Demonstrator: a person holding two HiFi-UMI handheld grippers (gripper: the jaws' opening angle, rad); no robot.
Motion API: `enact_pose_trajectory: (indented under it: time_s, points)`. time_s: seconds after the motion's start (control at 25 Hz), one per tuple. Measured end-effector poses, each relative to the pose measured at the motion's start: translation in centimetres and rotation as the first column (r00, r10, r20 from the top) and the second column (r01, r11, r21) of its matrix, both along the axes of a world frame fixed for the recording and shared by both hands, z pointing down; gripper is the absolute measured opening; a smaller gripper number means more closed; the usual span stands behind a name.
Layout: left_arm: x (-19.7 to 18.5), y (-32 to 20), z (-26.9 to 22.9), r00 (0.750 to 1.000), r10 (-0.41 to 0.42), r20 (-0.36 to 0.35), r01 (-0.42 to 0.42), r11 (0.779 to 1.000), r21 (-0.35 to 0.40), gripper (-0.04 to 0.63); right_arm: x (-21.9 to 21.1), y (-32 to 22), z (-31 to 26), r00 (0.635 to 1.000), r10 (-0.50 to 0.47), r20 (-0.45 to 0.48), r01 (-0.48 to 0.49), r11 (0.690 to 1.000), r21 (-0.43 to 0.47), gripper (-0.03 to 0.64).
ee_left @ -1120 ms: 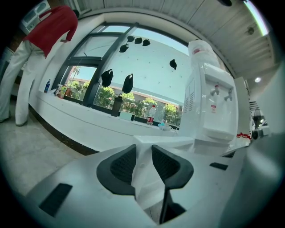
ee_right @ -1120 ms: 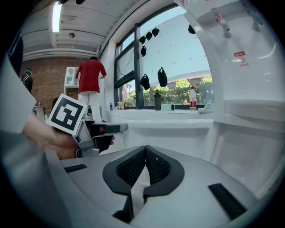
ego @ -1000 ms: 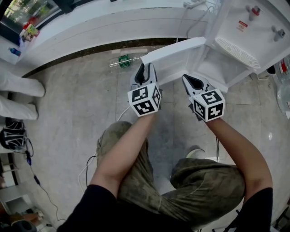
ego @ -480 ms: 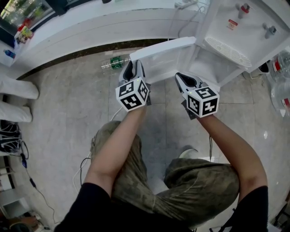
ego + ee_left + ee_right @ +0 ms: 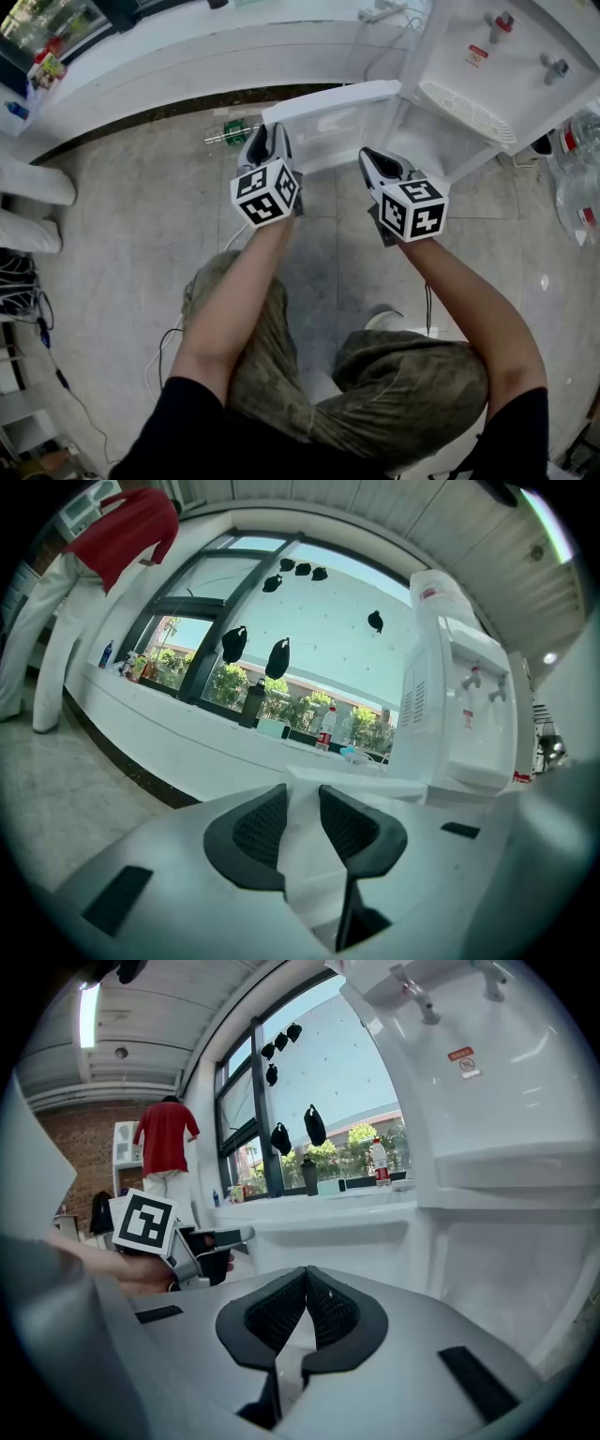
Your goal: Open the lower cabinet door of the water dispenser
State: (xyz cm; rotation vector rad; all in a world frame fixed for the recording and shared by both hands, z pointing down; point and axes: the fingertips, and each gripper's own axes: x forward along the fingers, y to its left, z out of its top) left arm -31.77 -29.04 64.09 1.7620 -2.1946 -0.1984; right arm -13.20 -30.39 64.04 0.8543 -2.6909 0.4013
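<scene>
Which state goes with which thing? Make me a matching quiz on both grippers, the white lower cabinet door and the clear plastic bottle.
1 left gripper
2 right gripper
3 white lower cabinet door
4 clear plastic bottle

a lying on the floor
b swung open
c shut, empty
d clamped on the door's edge

Pairs: 1-d, 2-c, 3-b, 4-a

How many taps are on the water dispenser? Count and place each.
2. In the head view the red-topped tap sits above the drip grille; the grey tap is to its right. None seems hidden.
</scene>
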Motion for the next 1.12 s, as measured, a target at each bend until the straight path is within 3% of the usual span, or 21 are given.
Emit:
enact_pose_trajectory:
  time_s: [0.32, 0.6, 0.72, 0.84, 1.04, 1.12]
  points:
    - [0.5, 0.7, 0.2, 1.0, 0.023, -0.009, -0.024, 0.998, -0.049, 0.094, 0.4, 0.6, 0.1, 1.0, -0.002, -0.009, 0.002, 1.0, 0.007, 0.0]
    - [0.7, 2.6, -0.2, 1.0, -0.015, 0.008, 0.015, 0.999, -0.051, 0.104, 1.9, -0.2, 0.2, 0.996, 0.084, -0.01, -0.085, 0.995, -0.051, 0.0]
    - [3.6, 2.6, -2.4, 0.996, 0.059, 0.065, -0.059, 0.998, -0.003, 0.104, 2.4, 0.0, -0.4, 0.997, 0.075, -0.005, -0.075, 0.997, -0.032, 0.0]
    - [7.3, 2.5, -3.9, 0.981, 0.152, 0.123, -0.156, 0.987, 0.024, 0.104, 3.8, -0.1, -0.2, 0.992, 0.125, 0.009, -0.125, 0.99, -0.058, 0.0]
    - [12.9, 1.0, -3.5, 0.954, 0.278, 0.115, -0.28, 0.96, 0.002, 0.094, 5.3, -0.1, -1.2, 0.973, 0.209, 0.101, -0.199, 0.975, -0.102, 0.0]
    - [14.6, 0.3, -3.4, 0.947, 0.299, 0.121, -0.3, 0.954, -0.011, 0.043, 7.0, -1.0, -2.0, 0.96, 0.248, 0.13, -0.238, 0.967, -0.088, 0.0]
